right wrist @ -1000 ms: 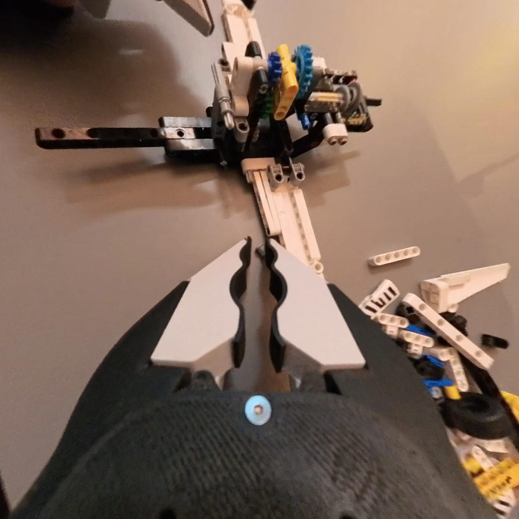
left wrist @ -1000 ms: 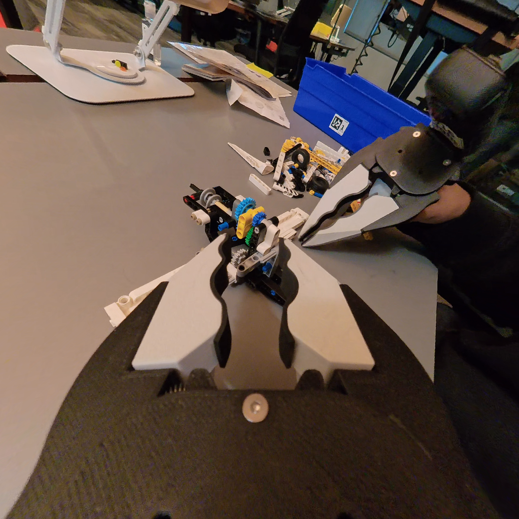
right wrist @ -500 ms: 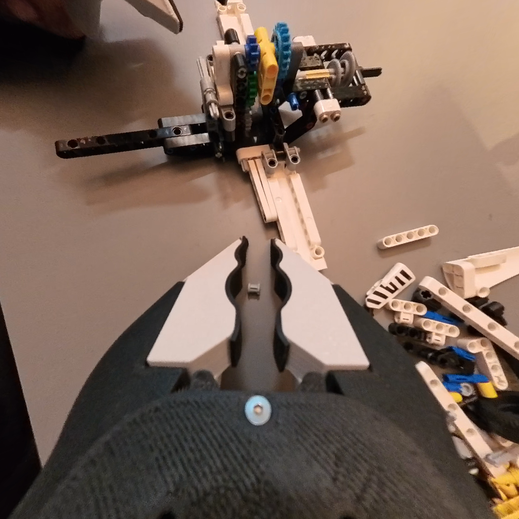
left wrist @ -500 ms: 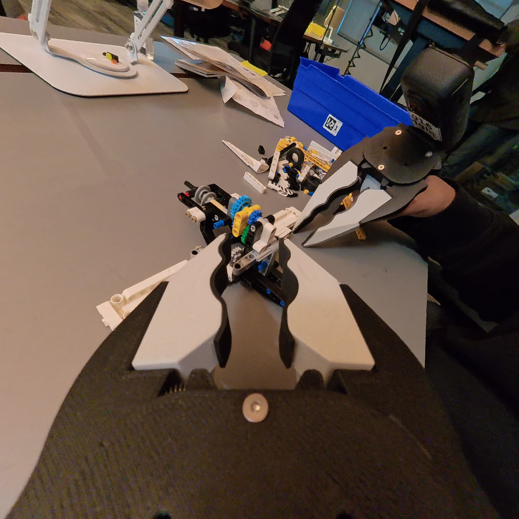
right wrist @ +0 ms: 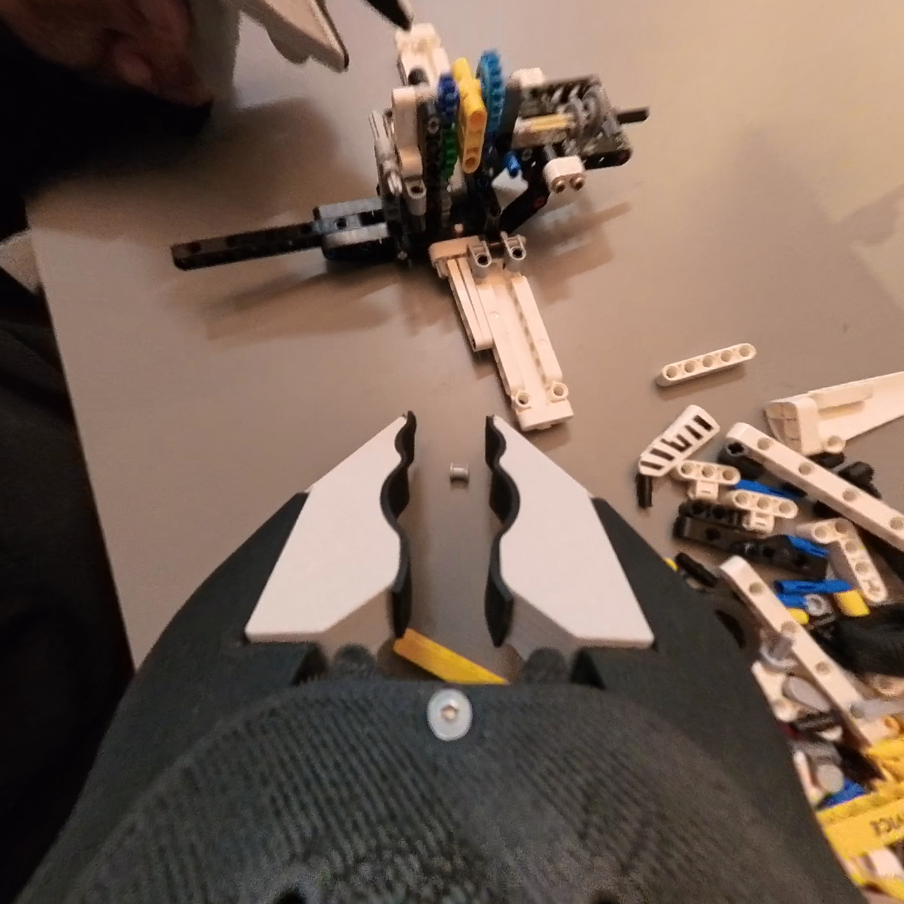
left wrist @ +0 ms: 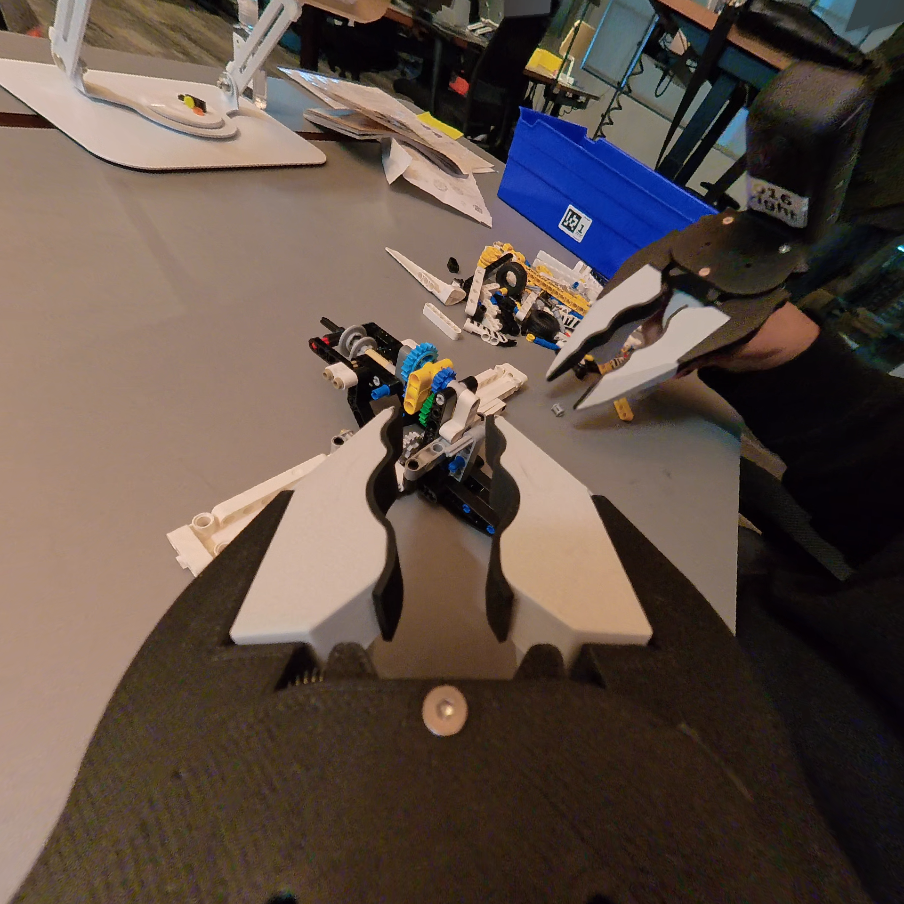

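On the smooth matte grey tabletop (left wrist: pixel 146 303), the left gripper (left wrist: pixel 442 435) is clamped around the black beam end of a knobbly plastic brick-built gear assembly (left wrist: pixel 391 372) with blue, yellow and green toothed wheels and two white ribbed panels. The right gripper (right wrist: pixel 450 430) hangs with its wavy black pads parted and holding nothing, a tiny grey cylindrical bush (right wrist: pixel 458 473) lying loose on the table between them. Just right of it sprawls one heap of loose white, black, blue and yellow beams (right wrist: pixel 782 538), with one blue plastic bin (left wrist: pixel 587 195) and folded paper sheets (left wrist: pixel 416 142) beyond.
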Tool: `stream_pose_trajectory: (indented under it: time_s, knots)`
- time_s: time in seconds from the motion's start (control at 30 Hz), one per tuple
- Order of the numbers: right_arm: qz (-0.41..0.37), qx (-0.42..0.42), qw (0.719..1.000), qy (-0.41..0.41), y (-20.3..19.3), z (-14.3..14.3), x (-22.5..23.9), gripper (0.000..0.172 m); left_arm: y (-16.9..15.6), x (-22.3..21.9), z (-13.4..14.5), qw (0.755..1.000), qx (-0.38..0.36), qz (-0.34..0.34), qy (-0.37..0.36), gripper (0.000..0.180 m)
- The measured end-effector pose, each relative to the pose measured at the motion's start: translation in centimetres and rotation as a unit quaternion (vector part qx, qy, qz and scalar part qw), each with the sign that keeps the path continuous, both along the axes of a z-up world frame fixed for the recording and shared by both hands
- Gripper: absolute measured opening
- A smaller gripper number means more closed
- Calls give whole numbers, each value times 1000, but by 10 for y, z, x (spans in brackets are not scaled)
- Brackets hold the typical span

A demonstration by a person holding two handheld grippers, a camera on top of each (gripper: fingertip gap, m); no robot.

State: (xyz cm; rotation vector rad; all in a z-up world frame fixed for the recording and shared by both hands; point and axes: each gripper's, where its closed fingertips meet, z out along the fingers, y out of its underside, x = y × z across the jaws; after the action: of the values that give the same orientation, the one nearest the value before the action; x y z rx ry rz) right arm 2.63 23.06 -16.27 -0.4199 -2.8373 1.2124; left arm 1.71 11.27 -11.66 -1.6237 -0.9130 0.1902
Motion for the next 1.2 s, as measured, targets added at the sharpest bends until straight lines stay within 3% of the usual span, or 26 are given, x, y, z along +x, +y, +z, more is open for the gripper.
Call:
stream_pose_trajectory:
  time_s: [0.1,0.23,0.5,0.57,0.67,0.77,0.9,1.03,1.2]
  knots:
    - [-41,-36,999,-5,14,15,-8,23,0,0,0,1000,1,-1,0,31]
    - [-48,-42,998,-24,20,12,-4,23,0,0,-1,1000,-2,-1,-1,30]
    - [-20,41,999,-30,18,-16,3,19,0,0,0,1000,-1,2,-1,30]
    - [-13,53,998,-22,18,-17,1,6,0,0,0,1000,0,0,3,30]
    - [-24,35,999,8,17,-4,-14,6,0,1,2,1000,-1,0,8,30]
    - [-87,8,995,50,30,20,-55,6,0,1,1,1000,-2,-1,6,30]
    - [-181,97,975,80,82,8,-111,5,0,1,1,1000,-3,2,8,30]
    - [-189,118,972,70,96,-1,-116,9,0,1,2,1000,-3,2,11,30]
    - [-187,92,974,87,92,11,-111,12,2,2,1,1000,-5,-4,10,30]
